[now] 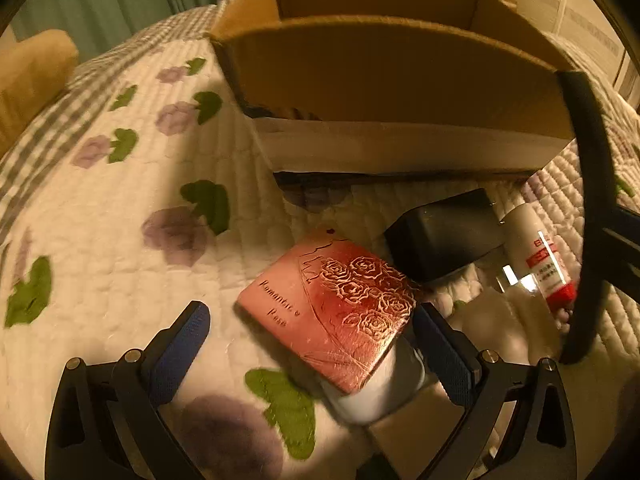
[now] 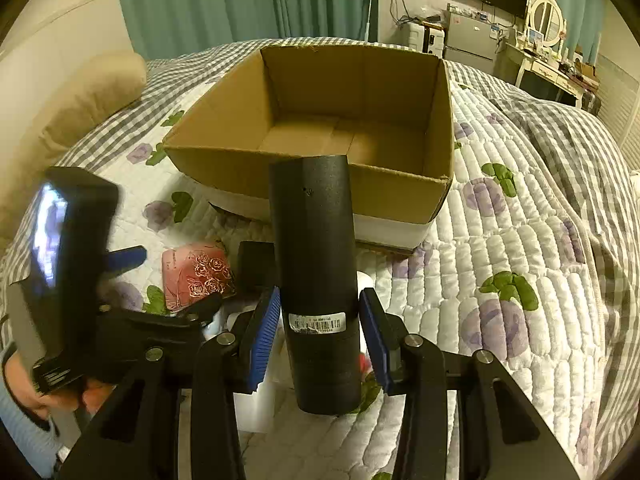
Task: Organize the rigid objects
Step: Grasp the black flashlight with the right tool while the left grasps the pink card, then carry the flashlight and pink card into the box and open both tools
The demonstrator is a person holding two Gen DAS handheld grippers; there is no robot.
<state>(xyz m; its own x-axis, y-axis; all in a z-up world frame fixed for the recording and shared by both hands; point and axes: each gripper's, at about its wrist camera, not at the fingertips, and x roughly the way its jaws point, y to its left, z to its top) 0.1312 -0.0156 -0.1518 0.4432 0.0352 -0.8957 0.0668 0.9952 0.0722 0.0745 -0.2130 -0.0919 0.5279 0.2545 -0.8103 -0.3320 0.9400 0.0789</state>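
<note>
My right gripper (image 2: 320,332) is shut on a black cylinder (image 2: 314,264) with a barcode sticker, held upright above the quilt in front of the open cardboard box (image 2: 224,160). In the left wrist view that cylinder (image 1: 588,200) curves along the right edge. My left gripper (image 1: 312,314) is open and points down, its blue fingers on either side of a red rose-embossed box (image 1: 328,312). That box rests tilted on a white object (image 1: 380,392). The right wrist view shows the left gripper (image 2: 174,278), held by a hand, over the red box (image 2: 196,276).
A black adapter (image 1: 440,236) and a white tube with a red label (image 1: 536,256) lie on the flowered quilt (image 1: 120,240) just before the cardboard box (image 1: 380,80). A beige pillow (image 2: 92,92) sits at the left. Furniture stands beyond the bed.
</note>
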